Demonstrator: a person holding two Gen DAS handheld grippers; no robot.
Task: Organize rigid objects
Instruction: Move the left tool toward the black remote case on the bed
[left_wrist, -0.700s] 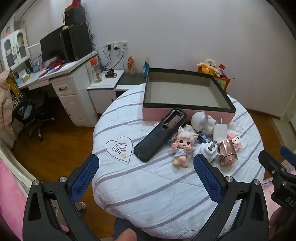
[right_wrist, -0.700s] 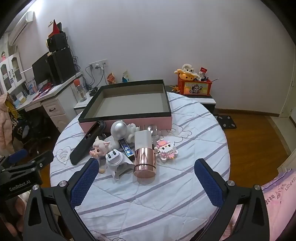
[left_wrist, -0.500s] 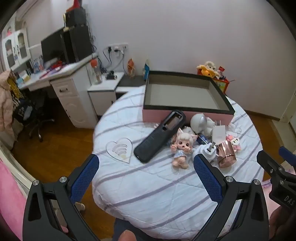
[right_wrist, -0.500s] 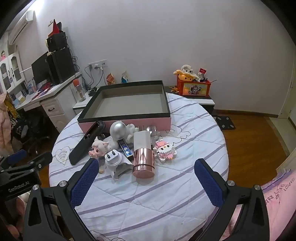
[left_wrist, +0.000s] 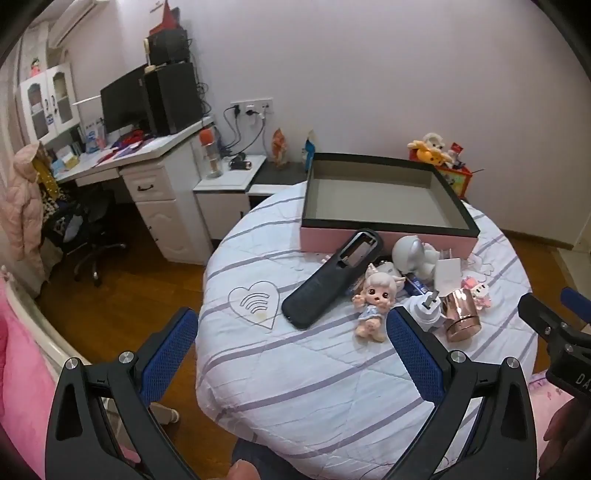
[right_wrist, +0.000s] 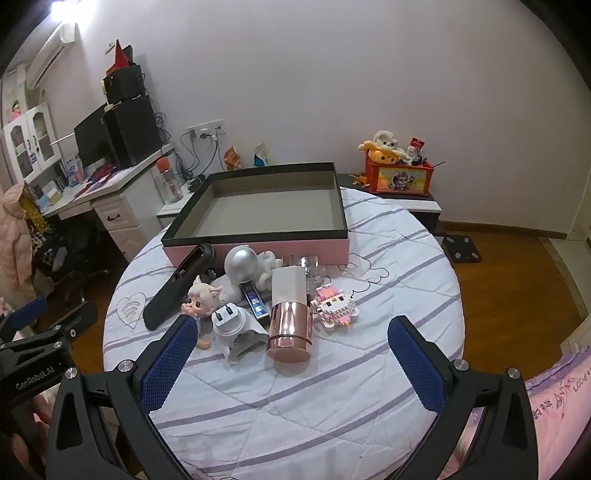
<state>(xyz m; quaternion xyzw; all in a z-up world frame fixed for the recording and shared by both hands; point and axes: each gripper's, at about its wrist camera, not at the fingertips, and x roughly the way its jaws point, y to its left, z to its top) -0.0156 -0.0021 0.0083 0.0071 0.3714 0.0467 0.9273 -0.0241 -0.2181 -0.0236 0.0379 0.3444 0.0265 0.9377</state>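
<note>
Toward the far edge of the round desk (right_wrist: 388, 266), which wears a white cloth with purple stripes, sits a shallow pink box (right_wrist: 258, 206) with a black rim, open and holding nothing. Just in front of its near wall, the things to sort lie in a tight cluster: a long black case (left_wrist: 332, 280) angled with its top end against the box, a silver-headed astronaut (right_wrist: 243, 264), a big-eyed doll (left_wrist: 375, 301) lying on its back, a white plug (right_wrist: 229, 319) prongs up, a rose-gold tube (right_wrist: 290, 315) lying with its metal end toward the near edge, a blue strip (right_wrist: 255, 301) tucked between plug and tube, and a pink brick figure (right_wrist: 334, 306) just beside the tube on the right. A heart outline (left_wrist: 255, 302) is stitched into the cloth left of the case. Both grippers hover over the near edge, short of the cluster and touching nothing: the left gripper (left_wrist: 291, 343) has its blue pads spread wide, and the right gripper (right_wrist: 291, 350) is equally wide apart (the left one's black body shows at the left margin of the right wrist view).
</note>
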